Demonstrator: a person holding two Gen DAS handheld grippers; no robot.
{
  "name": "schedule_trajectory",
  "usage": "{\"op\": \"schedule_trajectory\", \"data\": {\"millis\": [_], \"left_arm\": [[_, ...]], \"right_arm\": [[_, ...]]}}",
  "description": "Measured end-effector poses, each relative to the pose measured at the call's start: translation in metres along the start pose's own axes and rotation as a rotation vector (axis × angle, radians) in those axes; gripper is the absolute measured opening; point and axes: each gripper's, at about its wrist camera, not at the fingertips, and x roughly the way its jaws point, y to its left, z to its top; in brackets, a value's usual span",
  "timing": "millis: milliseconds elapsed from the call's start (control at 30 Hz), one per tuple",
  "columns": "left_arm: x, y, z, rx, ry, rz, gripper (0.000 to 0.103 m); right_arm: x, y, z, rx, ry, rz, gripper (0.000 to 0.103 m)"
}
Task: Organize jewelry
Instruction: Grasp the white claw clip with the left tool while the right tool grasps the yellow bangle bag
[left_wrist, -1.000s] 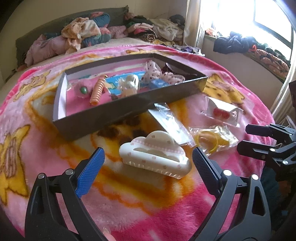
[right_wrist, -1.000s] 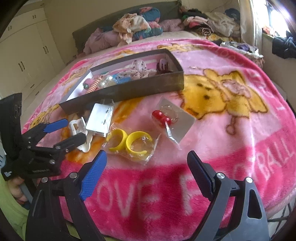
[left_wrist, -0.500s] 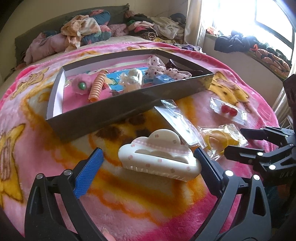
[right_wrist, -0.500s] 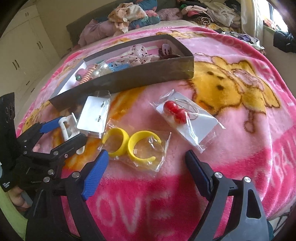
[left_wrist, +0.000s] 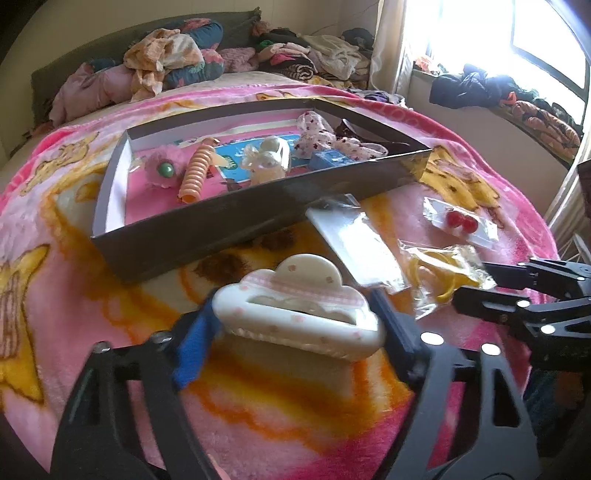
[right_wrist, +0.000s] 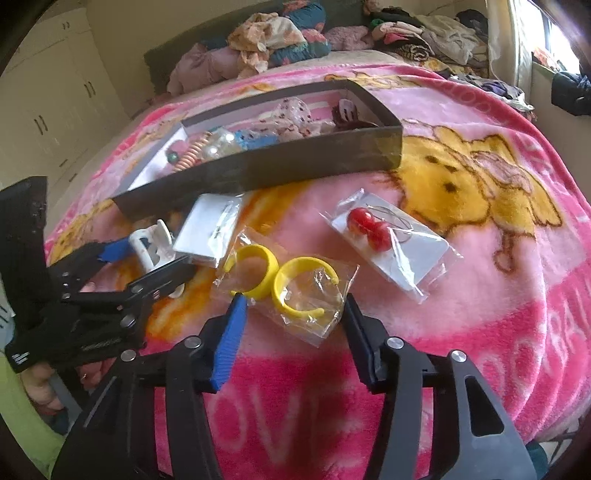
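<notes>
At the lower centre, the left tongs (left_wrist: 295, 325) pinch the stiff, light white cloud-shaped plastic hair claw (left_wrist: 299, 314) by its ends, while the right tongs (right_wrist: 291, 325), spread, straddle the slippery clear bag of yellow rings (right_wrist: 288, 284).

1. Left wrist view: taken low over the blanket (left_wrist: 74, 295), aimed forward along the left gripper (left_wrist: 295, 325) toward the box (left_wrist: 221, 229) and the clothes pile at the headboard. The hair clip (left_wrist: 295, 314) is seen very close, between the fingers.
2. Right wrist view: taken from further right and a little higher, aimed the same way along the right gripper (right_wrist: 291, 321). The bagged yellow rings (right_wrist: 288, 284) are seen close.
3. Shared: box, hair clip, white card packet (left_wrist: 354, 243), yellow rings, red bead packet (right_wrist: 391, 243). Each gripper is caught at the edge of the other view.
</notes>
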Motion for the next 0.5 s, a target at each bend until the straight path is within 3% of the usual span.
{"op": "schedule_trajectory", "data": {"millis": [33,267,500], "left_arm": [[0.000,0.000,0.000,0.003,0.001,-0.001,0.067],[-0.008,-0.002,-0.001,0.025,-0.016,0.002,0.067],[-0.023,0.000,0.003,0.005,-0.038,-0.013,0.067]], "right_arm": [[-0.001,0.000,0.000,0.004,-0.002,0.013,0.032],[-0.009,-0.003,-0.001,0.018,-0.031,0.030,0.031],[-0.028,-0.011,0.002,0.014,-0.084,-0.006,0.031]]}}
